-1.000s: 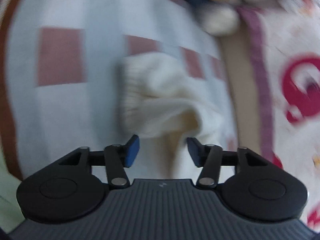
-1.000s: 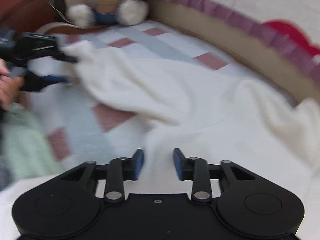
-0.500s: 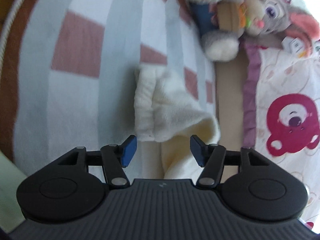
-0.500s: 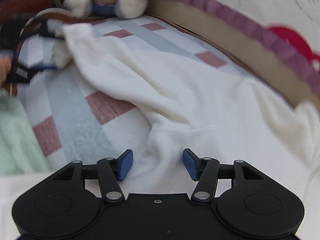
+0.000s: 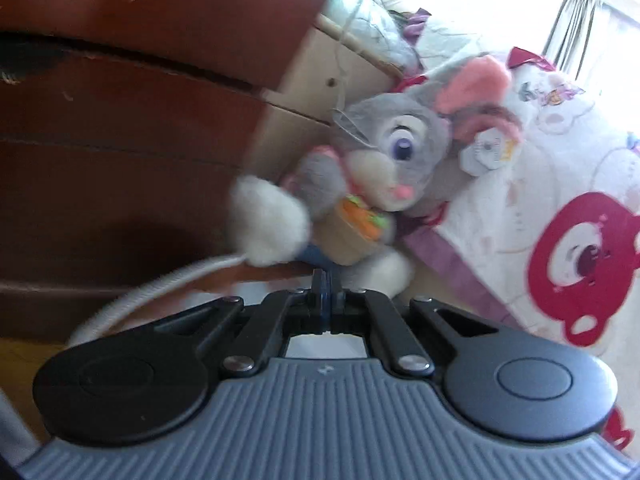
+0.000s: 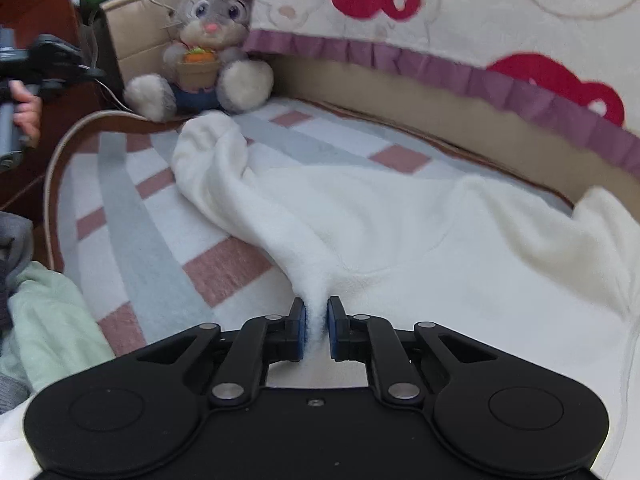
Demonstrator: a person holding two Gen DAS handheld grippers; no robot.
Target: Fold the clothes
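A white fleece garment point(image 6: 360, 216) lies spread on the checked bed cover point(image 6: 132, 216), one sleeve point(image 6: 208, 152) stretched toward the plush rabbit point(image 6: 208, 40) at the headboard end, the other point(image 6: 560, 232) bunched by the padded side rail point(image 6: 400, 92). No fold shows yet in it, so by the look of it most of the folding is still ahead. The right gripper point(image 6: 316, 328) pinches a ridge of the fleece near the sleeve's root. The left gripper point(image 5: 323, 300) is lifted clear, pointed at the rabbit, its fingers pressed together with nothing seen between them. Room is tight at the rail and rabbit; open cover lies left of the sleeve, up to a green cloth point(image 6: 48, 320).
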